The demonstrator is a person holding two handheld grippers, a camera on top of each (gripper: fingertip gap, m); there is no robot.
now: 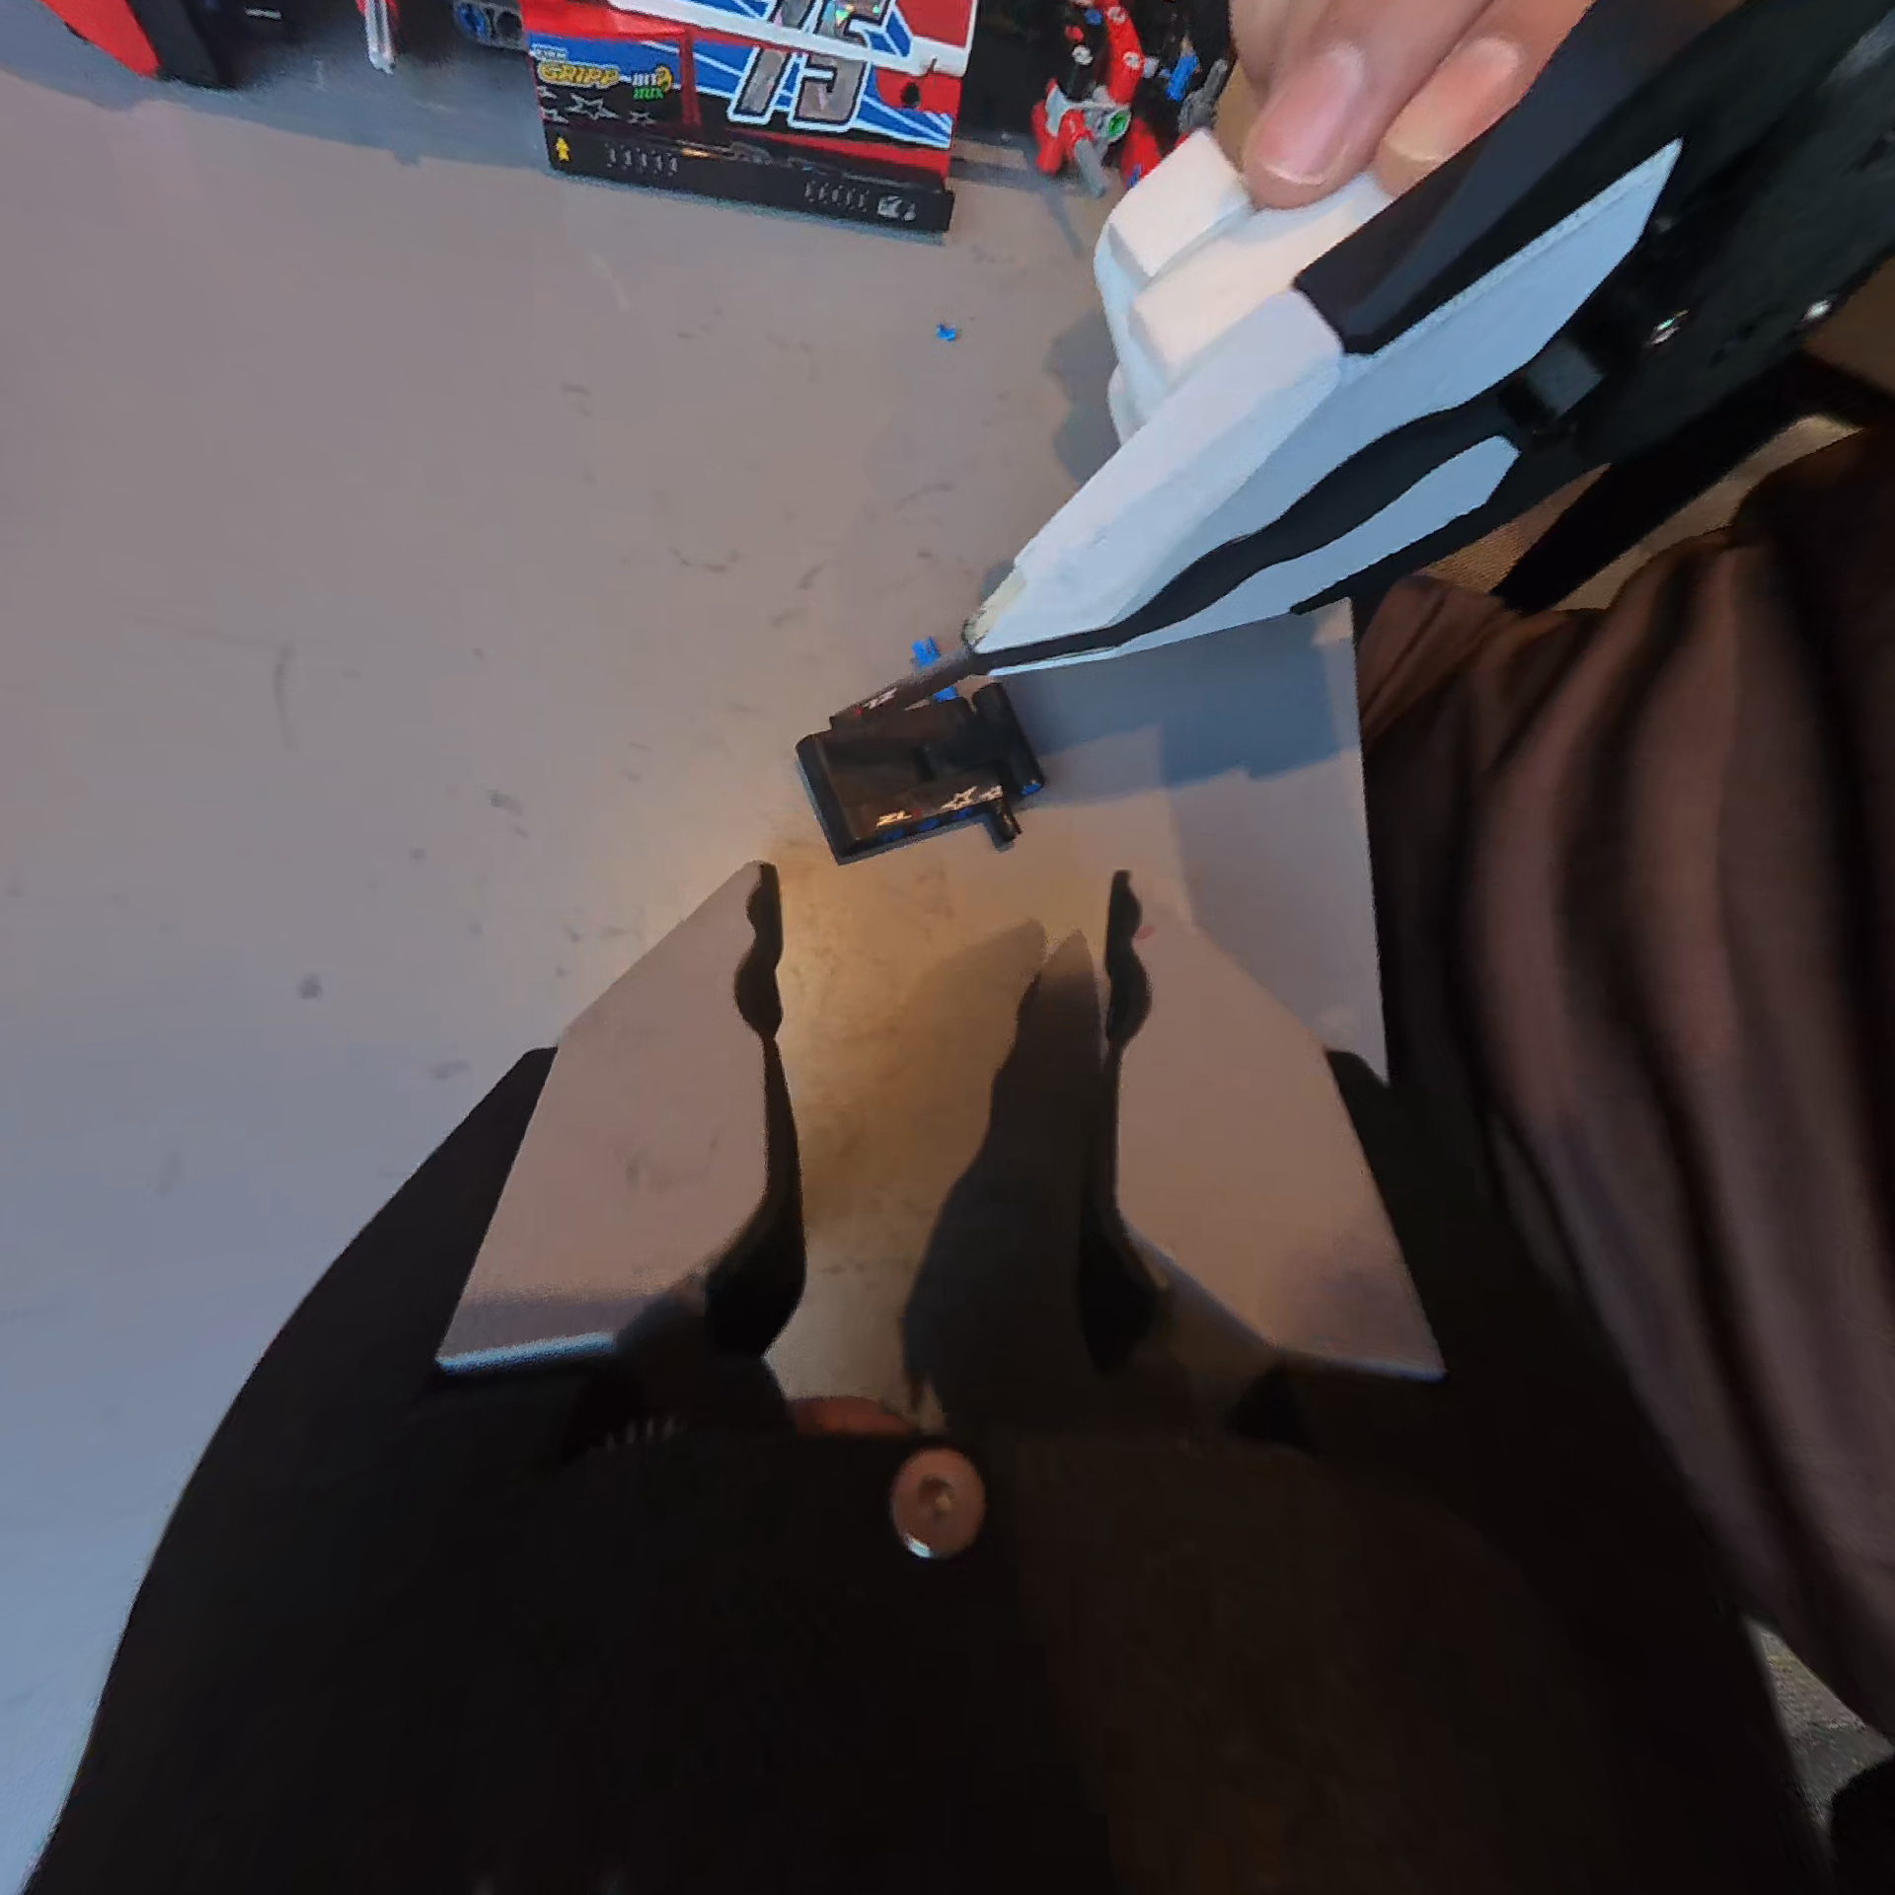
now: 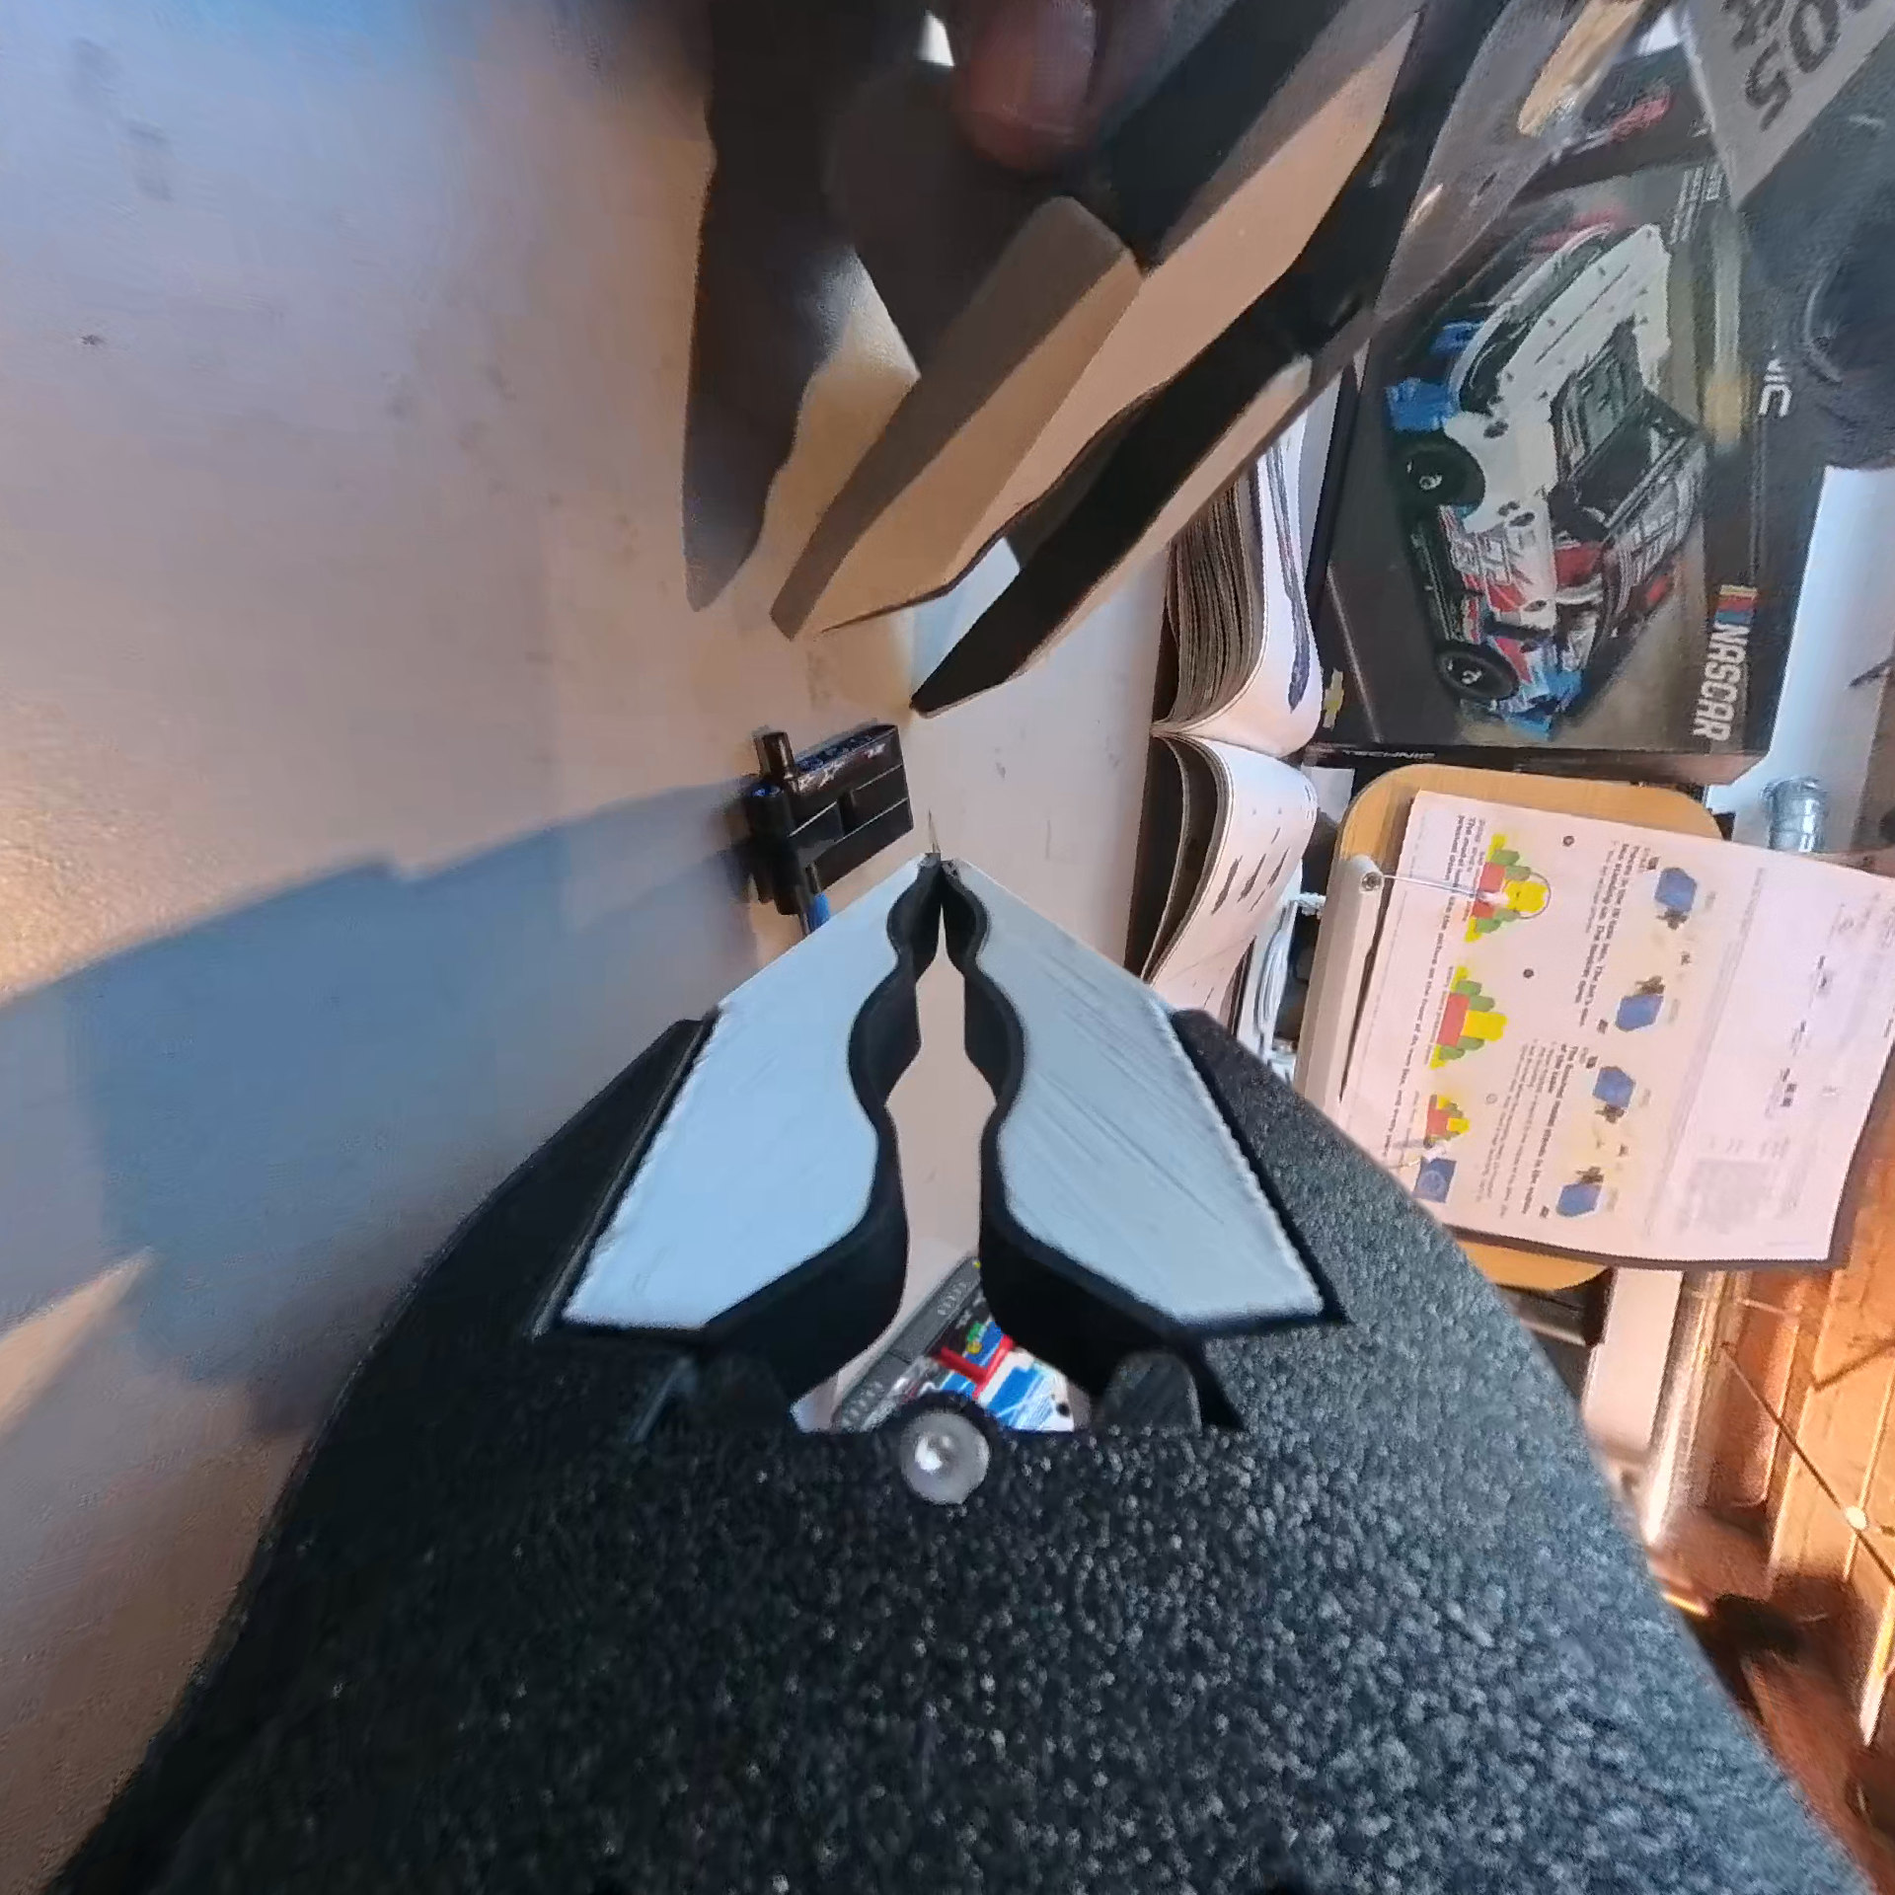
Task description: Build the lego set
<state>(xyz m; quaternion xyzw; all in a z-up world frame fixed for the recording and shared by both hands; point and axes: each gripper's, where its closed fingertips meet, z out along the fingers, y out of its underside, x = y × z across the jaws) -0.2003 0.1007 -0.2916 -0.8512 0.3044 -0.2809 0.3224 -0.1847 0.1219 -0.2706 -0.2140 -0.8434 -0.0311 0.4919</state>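
A small black lego assembly with stickers and blue pins lies on the grey table; it also shows in the right wrist view. My left gripper is open and empty, its tips just short of the assembly; in the right wrist view it hovers above the assembly. My right gripper is shut on a thin grey sliver, too small to identify. It comes in from the upper right in the left wrist view, with the sliver touching the assembly's far top edge.
A red, white and blue lego car panel and red parts stand at the table's back. A loose blue pin lies between. The set's box, an open booklet and a clipboard sheet lie beside the table. A person's dark clothing is at the right. My hands' fingertips stand some 4 centimeters from each other.
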